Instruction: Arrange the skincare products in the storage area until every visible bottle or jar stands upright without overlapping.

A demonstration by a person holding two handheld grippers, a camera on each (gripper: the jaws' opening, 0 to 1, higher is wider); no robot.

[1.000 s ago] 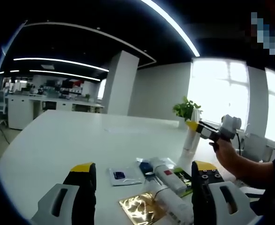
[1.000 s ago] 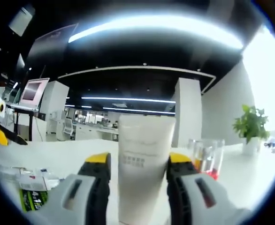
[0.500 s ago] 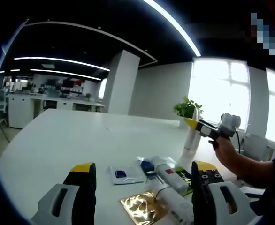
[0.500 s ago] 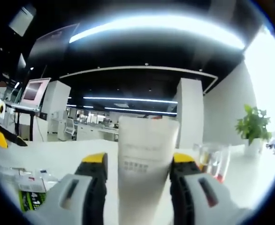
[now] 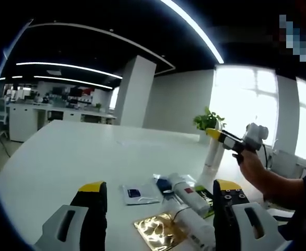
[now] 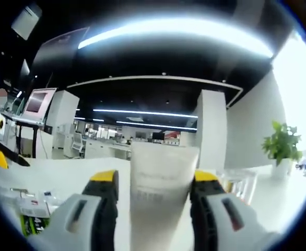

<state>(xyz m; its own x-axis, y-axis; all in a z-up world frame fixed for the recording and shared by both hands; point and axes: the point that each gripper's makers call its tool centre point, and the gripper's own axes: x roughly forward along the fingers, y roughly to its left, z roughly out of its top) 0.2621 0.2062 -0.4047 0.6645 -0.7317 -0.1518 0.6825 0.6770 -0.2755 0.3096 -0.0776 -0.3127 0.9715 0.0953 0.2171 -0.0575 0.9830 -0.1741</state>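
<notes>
My right gripper (image 6: 154, 180) is shut on a white tube (image 6: 161, 191) that stands upright between its jaws. In the left gripper view that same right gripper (image 5: 222, 138) holds the white tube (image 5: 212, 154) upright at the far right of the table, its base close to the tabletop. My left gripper (image 5: 160, 189) hangs open over the near side of the table, nothing between its jaws. Ahead of it two white tubes (image 5: 188, 194) lie flat beside a gold foil sachet (image 5: 157, 233), a white sachet (image 5: 137, 194) and a green packet (image 5: 206, 195).
A potted plant (image 5: 207, 120) stands behind the held tube, and a drinking glass (image 6: 237, 181) sits just right of it. The white table (image 5: 74, 157) stretches wide to the left. A person's hand (image 5: 253, 168) grips the right gripper. A monitor (image 6: 37, 101) stands far left.
The right gripper has edged slightly upward with the tube, so the glass sits lower in its view. The left gripper and the lying products have stayed put.
</notes>
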